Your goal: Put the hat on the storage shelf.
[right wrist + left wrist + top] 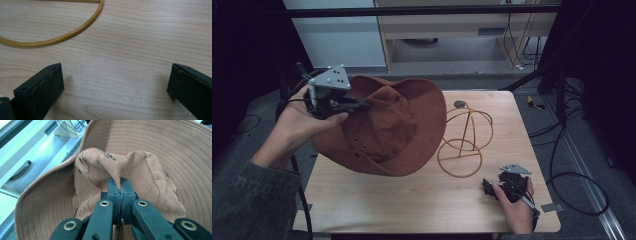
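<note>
Keep the left gripper (121, 195) clamped on the rust-brown suede brimmed hat (387, 125); centre its crown over the yellow wire dome stand (464, 142). The right gripper (115, 92) rests with jaws spread, holding nothing.

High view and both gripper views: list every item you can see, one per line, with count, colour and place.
hat: one, rust-brown, wide-brimmed, held up over the table's left half, a fold of its crown pinched in the left gripper
wire hat stand: one, yellow-gold, standing right of the hat on the table, nothing on it
table: one, light wood, centre of the high view
cabinet: one, pale wood, beyond the table
cables: several, black, on the floor at right
left gripper: one, black with a grey plate, jaws shut on the hat's crown
right gripper: one, black, jaws open, low over the table's right front corner
</note>
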{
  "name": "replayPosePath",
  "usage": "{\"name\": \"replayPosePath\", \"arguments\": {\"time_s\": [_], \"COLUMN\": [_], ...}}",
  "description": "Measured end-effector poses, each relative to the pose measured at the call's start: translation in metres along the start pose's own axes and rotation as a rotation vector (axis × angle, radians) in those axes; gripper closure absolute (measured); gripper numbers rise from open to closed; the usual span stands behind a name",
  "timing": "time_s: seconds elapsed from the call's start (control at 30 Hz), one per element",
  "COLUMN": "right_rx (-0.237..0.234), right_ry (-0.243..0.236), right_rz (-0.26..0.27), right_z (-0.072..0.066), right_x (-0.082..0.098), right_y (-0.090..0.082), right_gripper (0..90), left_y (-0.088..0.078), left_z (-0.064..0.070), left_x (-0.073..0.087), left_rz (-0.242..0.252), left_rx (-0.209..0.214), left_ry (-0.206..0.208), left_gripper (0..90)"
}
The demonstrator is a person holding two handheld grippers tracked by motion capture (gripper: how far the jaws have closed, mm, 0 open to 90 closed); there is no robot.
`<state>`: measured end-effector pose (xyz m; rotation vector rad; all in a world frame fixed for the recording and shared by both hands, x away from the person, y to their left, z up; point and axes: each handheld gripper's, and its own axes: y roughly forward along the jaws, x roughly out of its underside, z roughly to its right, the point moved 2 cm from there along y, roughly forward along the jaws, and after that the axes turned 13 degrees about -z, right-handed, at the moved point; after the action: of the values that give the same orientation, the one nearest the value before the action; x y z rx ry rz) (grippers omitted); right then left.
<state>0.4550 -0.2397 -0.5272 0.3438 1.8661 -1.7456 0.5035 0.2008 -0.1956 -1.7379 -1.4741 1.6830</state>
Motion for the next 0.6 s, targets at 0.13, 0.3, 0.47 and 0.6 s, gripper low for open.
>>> {"name": "replayPosePath", "arguments": {"time_s": [0.13,0.3,0.47,0.6], "right_rx": [0.0,0.002,0.0,0.0], "right_ry": [0.002,0.0,-0.002,-0.002], "right_rz": [-0.003,-0.002,-0.002,-0.002], "right_z": [0.0,0.0,0.0,0.0], "right_x": [0.0,0.0,0.0,0.0], "right_y": [0.0,0.0,0.0,0.0], "right_gripper": [0.5,0.4,0.5,0.5], "left_y": [0.007,0.009,0.009,0.011], "left_z": [0.001,0.005,0.009,0.01], "left_x": [-0.013,-0.026,-0.036,-0.04], "left_rz": [-0.017,-0.021,-0.029,-0.031], "left_rx": [0.008,0.008,0.003,0.008], "left_ry": [0.019,0.038,0.054,0.057], "left_gripper": [88.7,88.7,88.7,88.7]}}
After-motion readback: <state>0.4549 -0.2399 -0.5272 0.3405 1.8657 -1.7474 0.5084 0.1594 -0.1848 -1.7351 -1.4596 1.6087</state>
